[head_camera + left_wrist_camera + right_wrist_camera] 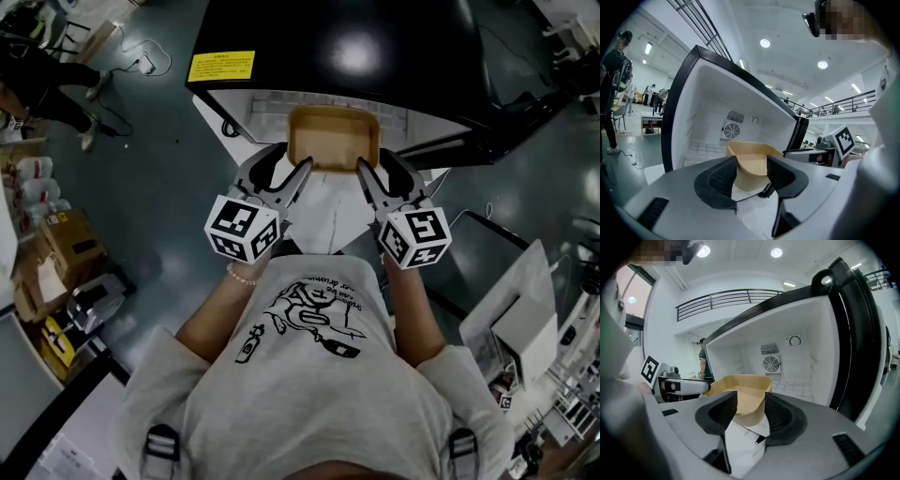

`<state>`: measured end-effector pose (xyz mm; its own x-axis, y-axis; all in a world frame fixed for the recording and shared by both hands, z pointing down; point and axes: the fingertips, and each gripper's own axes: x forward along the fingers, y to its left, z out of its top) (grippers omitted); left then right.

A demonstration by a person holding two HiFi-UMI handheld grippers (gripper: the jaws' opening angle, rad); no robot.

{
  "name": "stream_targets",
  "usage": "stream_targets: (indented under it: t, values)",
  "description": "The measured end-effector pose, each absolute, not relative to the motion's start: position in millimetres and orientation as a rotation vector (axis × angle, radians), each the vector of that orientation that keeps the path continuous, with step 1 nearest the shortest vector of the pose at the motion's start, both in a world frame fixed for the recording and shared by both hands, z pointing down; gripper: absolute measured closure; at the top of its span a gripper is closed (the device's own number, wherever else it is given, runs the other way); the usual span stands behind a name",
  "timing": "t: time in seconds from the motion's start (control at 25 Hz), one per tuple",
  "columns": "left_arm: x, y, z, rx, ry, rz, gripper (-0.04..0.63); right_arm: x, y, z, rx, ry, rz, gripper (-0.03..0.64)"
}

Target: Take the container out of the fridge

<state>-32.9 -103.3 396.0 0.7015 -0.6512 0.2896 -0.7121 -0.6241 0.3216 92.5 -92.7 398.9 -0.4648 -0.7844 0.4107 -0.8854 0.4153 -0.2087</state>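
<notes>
Status, pls? Which step is she working on? (obs. 1)

Grasp stage, I'm judging. She's standing at the open fridge [330,42] and holding both tools at the near edge of the container [333,139]. Nothing is being lifted yet, as far as I'm seeing. (obs. 2)

Jaws? (obs. 1)

Left gripper [752,165]: jaws are standing apart, approx. mid gap, not clamping anything. Right gripper [751,399]: same, apart and empty. Each one is pointing at a near corner of the tan tray-type container, so the corner is showing between and just beyond the pads. I'm not able to tell whether any pad is touching the wall. (obs. 2)

Where's the container sitting? (obs. 1)

At the fridge mouth, front part of the white interior, w/ the fan grille well behind it. It's looking upright and empty, and it's lying between the 2 grippers, left tool at its left near corner, right tool at its right. (obs. 2)

Next move? (obs. 1)

I'm guessing both jaws need pushing fwd over the near rim, then closing. After that she should be pulling evenly toward herself and keeping it level, since uneven pull is risking a twist. (obs. 2)
</notes>
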Motion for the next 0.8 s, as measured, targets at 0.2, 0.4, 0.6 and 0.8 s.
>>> stream_targets:
  t: [0.2,0.4,0.6,0.8]
  values:
    - [-32.1,-95.7,404.1,2.486,-1.043,0.219,0.388,93.8,-85.8,405.1,1.456,-2.417,0.597,0.425]
    - [-33.1,-88.4,414.6,2.477,-1.032,0.239,0.388,92.6,-78.6,415.1,1.45,-2.411,0.616,0.425]
    - [-34.0,-83.8,422.7,2.469,-1.025,0.252,0.388,91.4,-72.4,424.6,1.434,-2.403,0.631,0.425]
    - [-33.2,-78.7,433.1,2.463,-1.015,0.269,0.388,91.8,-67.1,434.2,1.431,-2.388,0.645,0.425]
